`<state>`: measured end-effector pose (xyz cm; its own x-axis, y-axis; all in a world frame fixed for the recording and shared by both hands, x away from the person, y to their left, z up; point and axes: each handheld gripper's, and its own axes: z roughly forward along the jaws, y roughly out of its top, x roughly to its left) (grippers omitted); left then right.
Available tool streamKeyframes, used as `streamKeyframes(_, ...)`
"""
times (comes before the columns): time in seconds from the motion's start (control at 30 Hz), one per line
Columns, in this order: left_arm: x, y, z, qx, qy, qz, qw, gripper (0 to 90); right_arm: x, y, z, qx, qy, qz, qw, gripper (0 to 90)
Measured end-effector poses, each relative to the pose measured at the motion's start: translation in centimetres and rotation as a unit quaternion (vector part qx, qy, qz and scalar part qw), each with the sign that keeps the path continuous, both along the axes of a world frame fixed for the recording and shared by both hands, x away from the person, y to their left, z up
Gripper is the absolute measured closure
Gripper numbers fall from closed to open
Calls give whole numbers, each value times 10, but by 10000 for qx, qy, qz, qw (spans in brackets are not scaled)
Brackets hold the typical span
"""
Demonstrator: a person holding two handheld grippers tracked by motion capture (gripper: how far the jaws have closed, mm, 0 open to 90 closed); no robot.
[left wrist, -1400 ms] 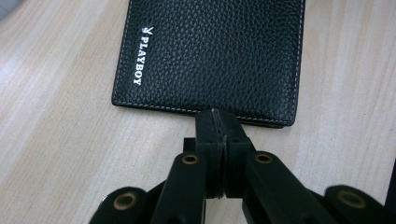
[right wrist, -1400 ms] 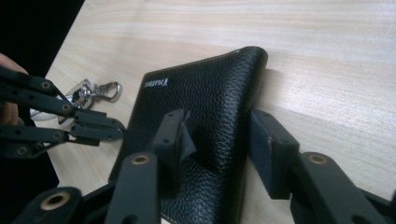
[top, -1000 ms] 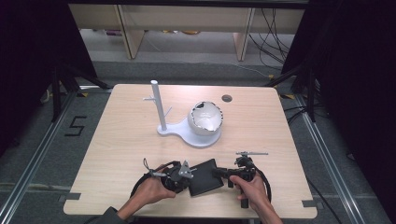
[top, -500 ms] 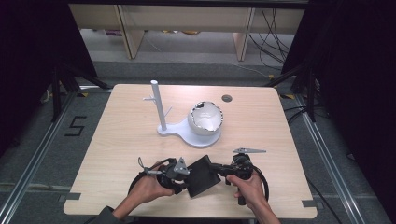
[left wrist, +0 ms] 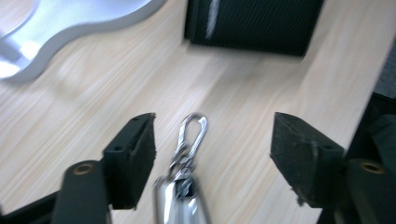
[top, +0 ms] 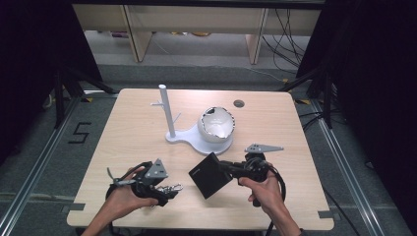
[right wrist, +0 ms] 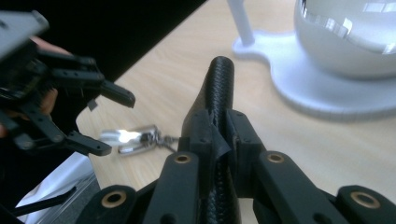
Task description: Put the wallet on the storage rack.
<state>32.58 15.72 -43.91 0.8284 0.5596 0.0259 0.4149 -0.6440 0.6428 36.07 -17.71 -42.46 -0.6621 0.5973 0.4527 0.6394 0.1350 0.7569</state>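
A black textured wallet (top: 209,175) is lifted off the table and tilted, with my right gripper (top: 223,169) shut on its right edge; its pads (right wrist: 201,133) pinch the wallet (right wrist: 218,86) edge-on. My left gripper (top: 166,192) is at the front left, and its jaws have just been opening. A silver keychain (top: 172,187) lies on the wood between them, untouched by either pad. In the left gripper view its clasp (left wrist: 192,133) sits in the middle of the gap. The right gripper view shows the keychain (right wrist: 128,137) lying by the open left gripper (right wrist: 114,125).
A white stand (top: 196,140) with an upright post (top: 166,110) and a cracked white globe (top: 216,124) sits mid-table, behind the wallet. A dark round hole (top: 239,103) lies near the far edge. The front table edge runs close under both hands.
My left gripper has pulled left, away from the wallet, and opened, and the keychain now lies between its jaws. The right gripper has raised and tilted the wallet.
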Motion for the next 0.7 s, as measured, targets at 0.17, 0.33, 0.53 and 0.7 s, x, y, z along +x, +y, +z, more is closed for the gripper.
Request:
streamKeyframes(0.17, -1, 29, -7, -197, 44, 398, 9990, 247, 14, -13, 27, -155, -296, -137, 9993, 828)
streamKeyframes(0.33, -2, 50, -10, -352, 15, 693, 9970, 230, 29, -29, 50, -149, -417, -348, 9984, 828)
streamKeyframes(0.53, -8, 67, -13, -618, 184, 728, 9953, 212, 53, -46, 73, -239, -682, -677, 9951, 829)
streamKeyframes(0.7, -13, 75, -18, -646, 191, 854, 9941, 208, 74, -50, 85, -356, -599, -946, 9931, 829)
